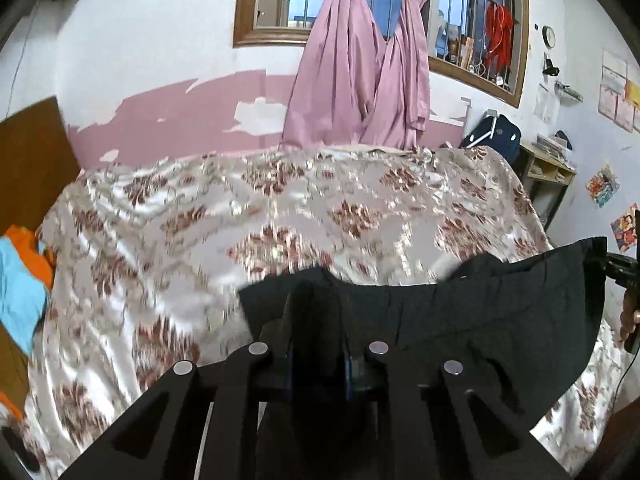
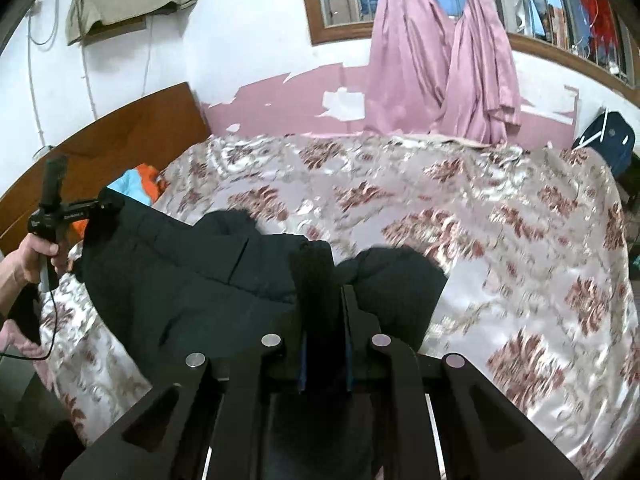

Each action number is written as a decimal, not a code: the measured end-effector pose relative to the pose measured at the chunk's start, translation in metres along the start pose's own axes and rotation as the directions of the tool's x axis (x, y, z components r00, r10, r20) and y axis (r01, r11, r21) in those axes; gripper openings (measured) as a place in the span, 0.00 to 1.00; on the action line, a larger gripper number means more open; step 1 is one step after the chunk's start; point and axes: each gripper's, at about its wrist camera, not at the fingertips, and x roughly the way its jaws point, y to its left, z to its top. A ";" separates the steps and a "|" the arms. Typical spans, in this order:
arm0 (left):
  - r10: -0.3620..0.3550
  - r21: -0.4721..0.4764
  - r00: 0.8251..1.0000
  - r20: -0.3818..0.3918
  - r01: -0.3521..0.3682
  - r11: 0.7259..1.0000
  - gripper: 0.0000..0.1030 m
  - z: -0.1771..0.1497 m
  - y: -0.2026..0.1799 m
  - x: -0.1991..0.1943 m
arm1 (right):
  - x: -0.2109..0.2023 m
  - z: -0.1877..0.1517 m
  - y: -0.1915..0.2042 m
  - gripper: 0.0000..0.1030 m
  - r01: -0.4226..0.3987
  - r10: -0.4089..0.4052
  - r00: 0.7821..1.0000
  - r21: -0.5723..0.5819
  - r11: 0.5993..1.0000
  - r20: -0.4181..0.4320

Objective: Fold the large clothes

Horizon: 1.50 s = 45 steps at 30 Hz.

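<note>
I have the left gripper [image 1: 316,300] pinched shut on the black garment [image 1: 500,312]; the right gripper [image 2: 320,272] clamps its other edge above the floral bedspread [image 2: 480,220].

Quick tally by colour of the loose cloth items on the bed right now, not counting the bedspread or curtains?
Black: 1, the black garment held up between the left gripper and the right gripper.
Orange: 1, the orange cloth by the headboard.
Light blue: 1, the light blue cloth beside it.
Total: 3
</note>
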 end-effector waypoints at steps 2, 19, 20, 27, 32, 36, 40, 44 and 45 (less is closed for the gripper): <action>0.010 0.012 1.000 -0.003 -0.010 1.000 0.15 0.015 -0.002 0.018 | 0.014 0.015 -0.008 0.11 0.016 -0.016 1.000 0.002 1.000 0.000; 0.145 0.085 0.948 -0.283 -0.126 0.988 0.16 -0.016 0.006 0.245 | 0.219 0.010 -0.079 0.11 0.112 -0.089 0.956 0.067 0.991 -0.279; 0.148 0.082 0.946 -0.287 -0.130 0.988 0.17 -0.017 0.008 0.249 | 0.224 0.007 -0.078 0.11 0.116 -0.094 0.953 0.061 0.991 -0.287; 0.165 0.093 0.945 -0.281 -0.144 0.985 0.22 -0.010 0.006 0.237 | 0.230 0.005 -0.076 0.13 0.143 -0.106 0.945 0.099 0.985 -0.309; 0.128 0.083 0.978 -0.166 -0.115 0.990 0.22 0.009 -0.006 0.177 | 0.178 0.027 -0.040 0.22 0.211 -0.213 0.953 -0.034 0.977 -0.215; 0.147 0.009 0.986 -0.077 -0.146 0.989 0.30 0.017 -0.012 0.131 | 0.142 0.033 0.003 0.55 0.210 -0.226 0.966 -0.128 0.969 -0.125; 0.225 -0.049 0.972 -0.063 -0.228 0.972 0.55 0.027 0.004 0.122 | 0.137 0.047 -0.013 0.55 0.396 -0.408 0.906 -0.113 0.911 -0.115; 0.185 -0.115 0.982 -0.037 -0.189 0.975 0.54 0.028 0.008 0.101 | 0.125 0.060 -0.037 0.55 0.330 -0.313 0.937 0.099 0.939 -0.157; 0.132 -0.105 0.990 -0.039 -0.136 0.985 0.54 0.024 -0.001 0.097 | 0.120 0.059 -0.028 0.55 0.279 -0.264 0.955 0.104 0.955 -0.134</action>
